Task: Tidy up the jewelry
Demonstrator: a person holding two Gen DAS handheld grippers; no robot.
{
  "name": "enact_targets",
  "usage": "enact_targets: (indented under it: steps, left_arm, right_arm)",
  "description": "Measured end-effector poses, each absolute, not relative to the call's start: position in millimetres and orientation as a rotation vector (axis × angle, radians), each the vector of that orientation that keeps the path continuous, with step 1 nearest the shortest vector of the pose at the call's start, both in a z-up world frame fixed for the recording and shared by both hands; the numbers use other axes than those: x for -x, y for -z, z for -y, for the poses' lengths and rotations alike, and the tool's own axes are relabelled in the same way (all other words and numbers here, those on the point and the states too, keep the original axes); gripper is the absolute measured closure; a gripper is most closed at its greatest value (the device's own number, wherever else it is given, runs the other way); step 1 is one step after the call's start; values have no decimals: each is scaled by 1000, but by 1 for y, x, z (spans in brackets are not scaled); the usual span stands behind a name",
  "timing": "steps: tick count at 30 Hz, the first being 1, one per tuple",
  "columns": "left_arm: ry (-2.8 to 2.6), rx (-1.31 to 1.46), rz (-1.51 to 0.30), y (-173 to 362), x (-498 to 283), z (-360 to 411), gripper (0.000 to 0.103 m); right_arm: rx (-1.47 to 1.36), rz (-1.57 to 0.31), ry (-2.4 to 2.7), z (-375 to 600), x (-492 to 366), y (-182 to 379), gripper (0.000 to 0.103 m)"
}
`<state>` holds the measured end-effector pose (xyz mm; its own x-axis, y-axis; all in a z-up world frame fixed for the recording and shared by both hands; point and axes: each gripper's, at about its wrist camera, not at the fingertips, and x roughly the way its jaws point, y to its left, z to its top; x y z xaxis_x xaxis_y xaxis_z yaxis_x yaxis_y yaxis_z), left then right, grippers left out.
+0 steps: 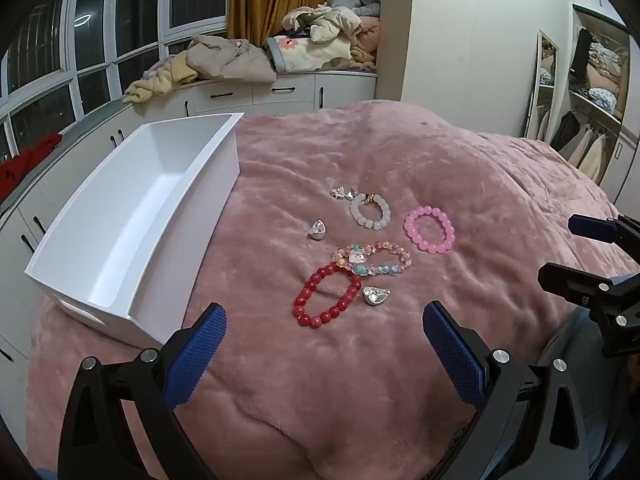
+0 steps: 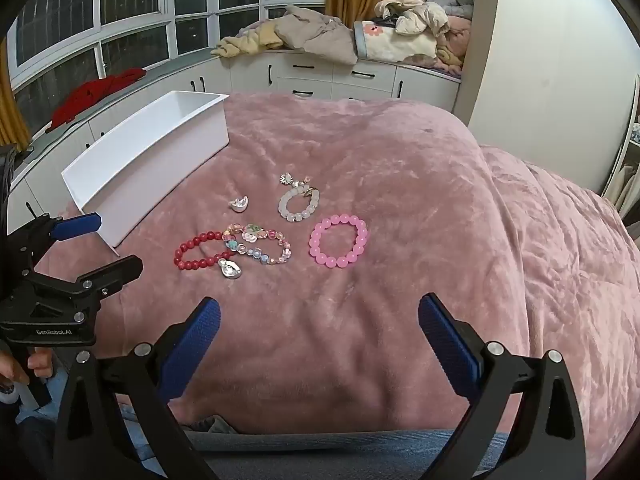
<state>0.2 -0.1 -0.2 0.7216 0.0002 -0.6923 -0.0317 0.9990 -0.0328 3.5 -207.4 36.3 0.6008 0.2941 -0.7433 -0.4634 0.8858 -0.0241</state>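
**Jewelry lot on pink blanket, none yet binned**

Bracelets, four, plus small metal pieces, all lying loose on the plush pink blanket (image 1: pixel 360 380); the white bin (image 1: pixel 132 216) stands empty at the blanket's left edge.

- Red bead bracelet (image 1: pixel 326 300): nearest your left gripper (image 1: pixel 324 344). Rounded glossy beads, probably on elastic; expect a limp loop that sags when lifted. Pinch across one side of the ring, not over the whole loop.
- Multicolour charm bracelet (image 1: pixel 374 259): overlaps the red one's far side. Lift the red one slowly or the two may drag together.
- Pink bead bracelet (image 2: pixel 339 242): lies apart, clear on all sides, closest to your right gripper (image 2: pixel 320 336). Easiest first pick.
- White bead bracelet (image 1: pixel 370 211): gold-toned charm at its far edge, with a small silver flower piece (image 1: pixel 339 192) just beside it.
- Silver charms, two: one (image 1: pixel 375 295) touching or just beside the red bracelet, one (image 1: pixel 317 229) alone nearer the bin. Small, smooth, likely slippery; the soft pile may let them sink under the pads, so close low and squarely.

Both grippers hang above the near blanket with jaws spread wide, nothing between them. Everything looks light; beads may roll against the textured pads.
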Motion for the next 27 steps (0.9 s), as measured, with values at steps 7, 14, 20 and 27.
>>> enact_targets:
  steps: [7, 14, 20, 27]
  left_arm:
    - [-18, 44, -765, 0, 0, 0, 4]
    - [-21, 43, -768, 0, 0, 0, 3]
    - [-19, 44, -768, 0, 0, 0, 4]
    - [-20, 45, -768, 5, -3, -2, 4]
  right_arm:
    - [222, -804, -448, 208, -2, -38, 5]
    - [222, -803, -443, 208, 2, -40, 5]
    - [223, -807, -444, 207, -2, -37, 5]
    - [218, -805, -444, 207, -3, -37, 5]
